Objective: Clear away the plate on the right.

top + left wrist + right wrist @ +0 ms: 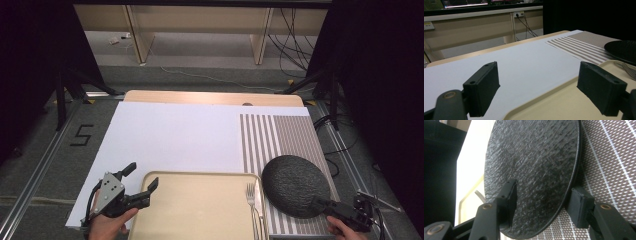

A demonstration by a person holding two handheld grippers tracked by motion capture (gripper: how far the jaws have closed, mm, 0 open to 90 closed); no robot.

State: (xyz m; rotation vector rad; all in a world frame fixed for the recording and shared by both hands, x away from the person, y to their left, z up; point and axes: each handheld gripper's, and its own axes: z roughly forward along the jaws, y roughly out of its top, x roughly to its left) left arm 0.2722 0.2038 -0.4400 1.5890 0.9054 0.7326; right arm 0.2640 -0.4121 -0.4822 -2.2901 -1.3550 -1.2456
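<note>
The right gripper view shows the right gripper (542,206) rolled on its side so that one jaw lies over the black plate (531,167) and the other beneath its rim, against the striped mat (609,170); the jaws stand about half apart, and whether the pads already press the rim cannot be told. That stance suits pinching the thin edge nearest the tool. In the high view the left gripper (140,176) hangs wide open and empty astride the near left corner of the tray (200,205), probably ready to steady it, with the fork (251,200) at its far side.
</note>
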